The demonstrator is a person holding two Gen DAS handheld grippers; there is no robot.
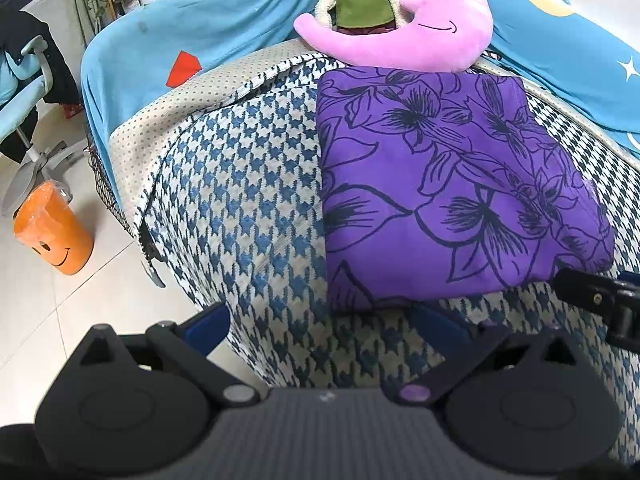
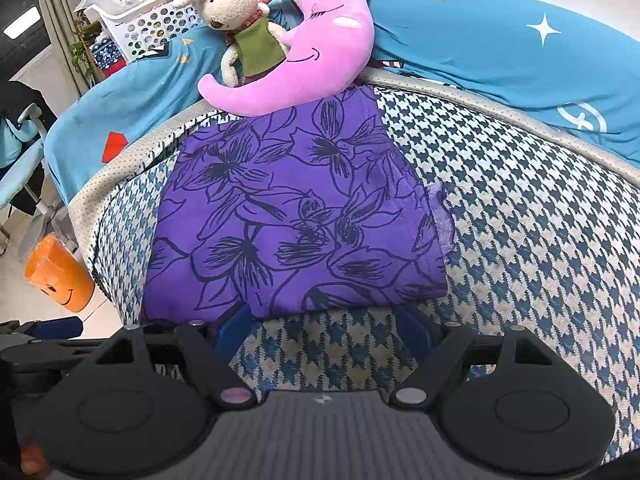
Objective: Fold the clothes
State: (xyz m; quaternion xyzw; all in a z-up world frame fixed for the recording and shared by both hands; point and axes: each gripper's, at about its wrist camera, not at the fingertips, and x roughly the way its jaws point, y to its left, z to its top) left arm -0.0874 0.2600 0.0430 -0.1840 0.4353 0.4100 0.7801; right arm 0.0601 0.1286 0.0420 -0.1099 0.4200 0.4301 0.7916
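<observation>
Just ahead of both open grippers' fingertips (image 2: pixel 232 326): folded purple garment (image 2: pixel 296 216), untouched.

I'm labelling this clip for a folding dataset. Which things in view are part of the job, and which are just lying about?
Part of the job: purple floral garment, folded flat on the houndstooth cover; left gripper and right gripper, both open.

Lying about: pink moon pillow, stuffed rabbit, blue bedding, white basket, orange bin, chair.

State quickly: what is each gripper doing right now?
Left gripper: open, holding nothing.
Right gripper: open, empty, near the purple garment.
</observation>
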